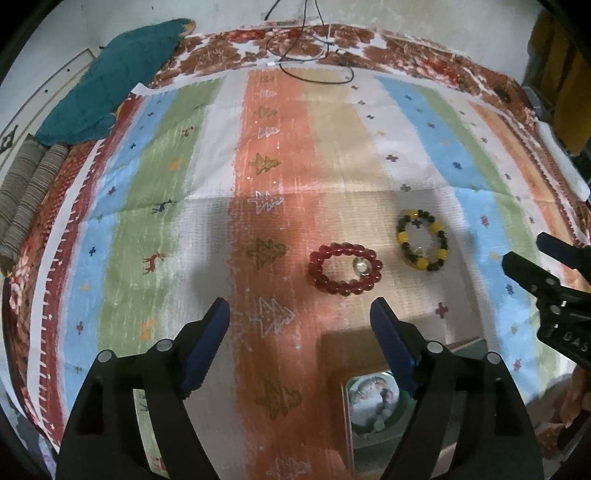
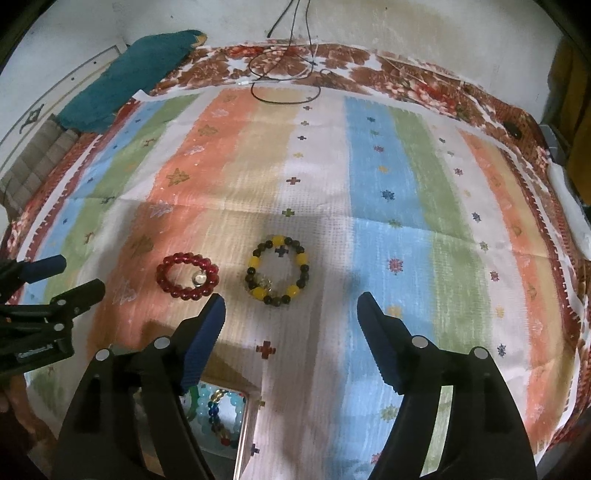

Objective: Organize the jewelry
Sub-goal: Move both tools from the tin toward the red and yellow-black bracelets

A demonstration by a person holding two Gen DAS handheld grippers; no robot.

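I am looking down on a broad striped woven cloth (image 1: 295, 155) in bands of orange, beige, white, blue and green, dotted with small tree, deer and cross motifs. Under it, showing around the edges, lies a red-brown floral sheet (image 1: 236, 48). At ten o'clock a rumpled teal fabric bundle (image 1: 110, 81) rests on that border. At twelve o'clock a thin black looped cable (image 1: 314, 62) trails down from the pale, stained white wall (image 2: 424, 26). Dim shadows fall across the near half of the cloth.
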